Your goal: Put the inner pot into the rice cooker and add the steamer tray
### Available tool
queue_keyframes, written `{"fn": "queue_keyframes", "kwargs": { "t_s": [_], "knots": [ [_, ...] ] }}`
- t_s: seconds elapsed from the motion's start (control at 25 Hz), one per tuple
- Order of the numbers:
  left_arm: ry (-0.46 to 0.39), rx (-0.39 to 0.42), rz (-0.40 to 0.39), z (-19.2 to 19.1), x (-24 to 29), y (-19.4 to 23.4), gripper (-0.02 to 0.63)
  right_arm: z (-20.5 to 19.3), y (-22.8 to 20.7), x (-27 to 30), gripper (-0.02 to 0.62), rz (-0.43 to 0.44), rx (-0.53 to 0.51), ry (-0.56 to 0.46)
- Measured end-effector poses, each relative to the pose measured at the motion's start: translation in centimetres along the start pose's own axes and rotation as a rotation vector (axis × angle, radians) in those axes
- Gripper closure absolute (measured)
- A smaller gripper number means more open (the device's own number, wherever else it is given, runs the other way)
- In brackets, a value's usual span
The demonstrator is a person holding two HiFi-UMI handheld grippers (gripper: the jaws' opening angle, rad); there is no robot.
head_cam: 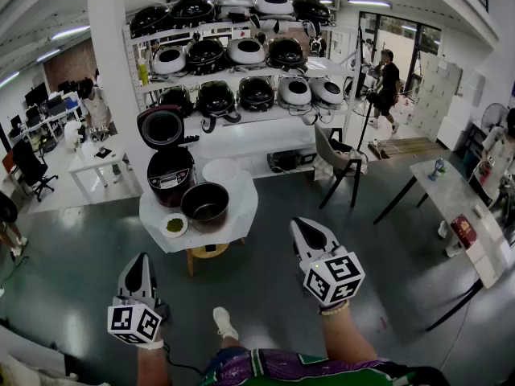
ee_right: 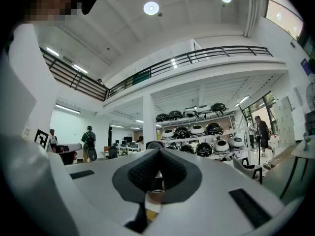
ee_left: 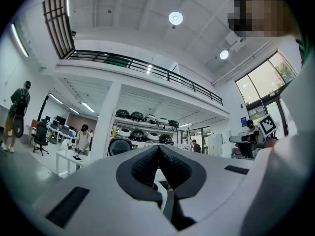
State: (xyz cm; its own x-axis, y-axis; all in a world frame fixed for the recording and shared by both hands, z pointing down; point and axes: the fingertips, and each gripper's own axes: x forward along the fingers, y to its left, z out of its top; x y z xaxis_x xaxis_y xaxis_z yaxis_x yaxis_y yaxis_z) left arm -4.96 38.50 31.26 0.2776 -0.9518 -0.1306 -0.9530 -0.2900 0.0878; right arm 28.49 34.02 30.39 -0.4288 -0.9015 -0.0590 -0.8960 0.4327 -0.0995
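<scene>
A black rice cooker [head_cam: 169,175] stands with its lid up on a small round white table [head_cam: 241,215] ahead of me. Right of its base sits the dark inner pot [head_cam: 205,204], and the white steamer tray [head_cam: 221,170] lies behind the pot. My left gripper [head_cam: 142,257] and right gripper [head_cam: 300,224] hover over the floor short of the table, both shut and empty. In the left gripper view the jaws [ee_left: 158,149] meet, with the cooker's lid [ee_left: 119,146] beyond them. The right gripper [ee_right: 158,154] is likewise shut, facing the table.
A small bowl of green stuff [head_cam: 174,226] sits at the table's near left edge, a wooden stool [head_cam: 208,252] beneath it. Shelves of rice cookers [head_cam: 241,55] and a white pillar [head_cam: 113,71] stand behind. A chair [head_cam: 342,163] and a long table [head_cam: 459,215] are on the right.
</scene>
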Motion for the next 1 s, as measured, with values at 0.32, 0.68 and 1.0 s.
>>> {"fn": "queue_keyframes", "kwargs": {
  "t_s": [0.32,0.68,1.0],
  "knots": [
    [0.012,-0.007,0.028,-0.7,-0.8,-0.3,0.584,-0.2,0.1,-0.6,0.592,0.002,-0.025,0.001],
    [0.028,-0.002,0.008,-1.2,0.3,-2.3,0.584,0.2,-1.3,-1.9,0.591,-0.003,-0.016,-0.012],
    [0.025,0.003,-0.032,-1.1,1.9,-4.0,0.584,0.0,-2.1,-2.8,0.591,0.007,0.003,0.005]
  ]
}}
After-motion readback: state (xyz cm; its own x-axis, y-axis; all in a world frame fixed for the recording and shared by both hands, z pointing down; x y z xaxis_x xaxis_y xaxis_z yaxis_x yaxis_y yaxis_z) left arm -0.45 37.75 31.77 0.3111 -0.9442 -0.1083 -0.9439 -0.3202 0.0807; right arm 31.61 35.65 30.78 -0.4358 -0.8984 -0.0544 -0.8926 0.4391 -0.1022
